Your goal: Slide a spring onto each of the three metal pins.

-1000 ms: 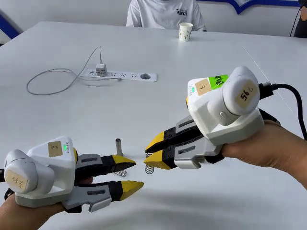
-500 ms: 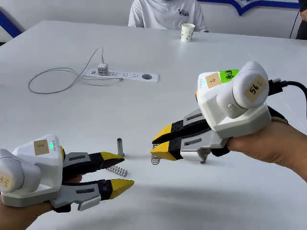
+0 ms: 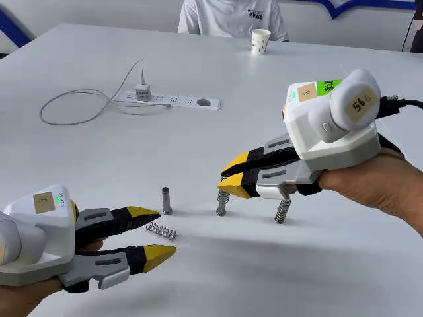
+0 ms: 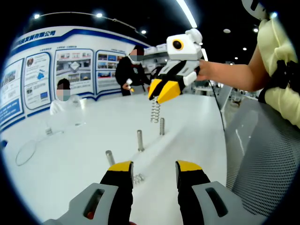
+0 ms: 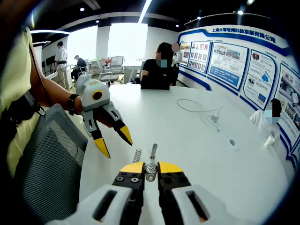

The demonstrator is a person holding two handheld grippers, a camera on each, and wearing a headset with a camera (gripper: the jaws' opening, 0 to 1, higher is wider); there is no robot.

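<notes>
Your right gripper (image 5: 150, 168) is clamped on a spring (image 5: 150, 173) by the middle pin (image 4: 139, 139), just right of the bare pin (image 3: 166, 200). Your left gripper (image 4: 154, 166) is released. The spring looks light and squashy, so hold its top coils softly.

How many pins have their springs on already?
One looks done: the right pin wears the first spring. The right gripper grips a second spring at the middle pin, not clearly on yet. To do: the bare left pin; a loose spring lies by the open left gripper.
</notes>
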